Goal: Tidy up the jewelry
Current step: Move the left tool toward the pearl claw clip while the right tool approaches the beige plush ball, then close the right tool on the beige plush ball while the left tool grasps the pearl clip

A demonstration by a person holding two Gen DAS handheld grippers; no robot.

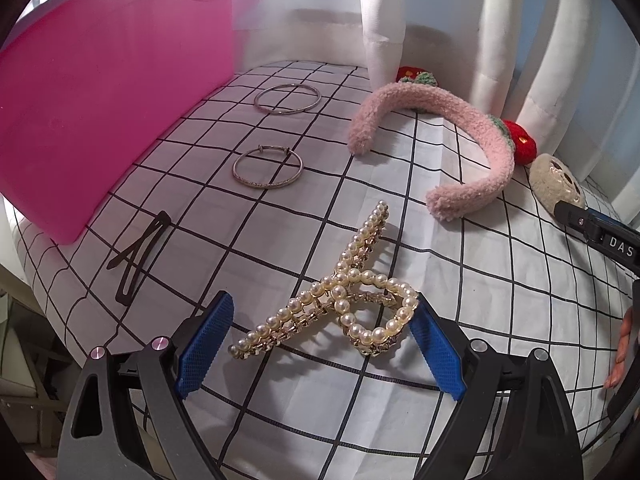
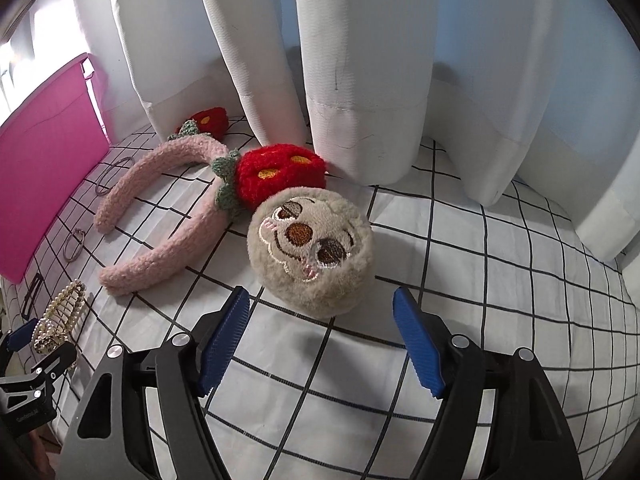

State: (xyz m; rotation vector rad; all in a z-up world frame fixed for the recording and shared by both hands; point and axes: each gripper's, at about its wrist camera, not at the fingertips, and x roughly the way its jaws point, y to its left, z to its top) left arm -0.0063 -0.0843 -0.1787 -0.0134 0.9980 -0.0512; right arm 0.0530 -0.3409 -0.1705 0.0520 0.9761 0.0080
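Left tongs (image 1: 320, 344) open wide, blue pads either side of the pearl hair claw (image 1: 340, 300). The right pad looks to touch or nearly touch the claw's looped end; the left pad stands clear. Nothing gripped. The claw lies flat on the checked cloth (image 1: 460, 360).

Right tongs (image 2: 320, 344) open too, empty, poised just short of the round plush face piece (image 2: 310, 250), which rests against the red strawberry of the pink fuzzy headband (image 2: 160, 256).

Other pieces on the cloth: two metal bangles (image 1: 267, 169), (image 1: 287, 98) and a dark snap clip (image 1: 138, 258), all beside the pink box (image 1: 100, 100), the likely destination.

Risks, as judged:
- Claw is irregular and beaded; pads closing on the loop alone could let it pivot or slip out on the lift.
- A squeeze on the claw's handles could spring it open.
- Loose cloth may pinch up with the claw.
- Plush piece is wide and soft; right tongs may only nudge it into the headband.
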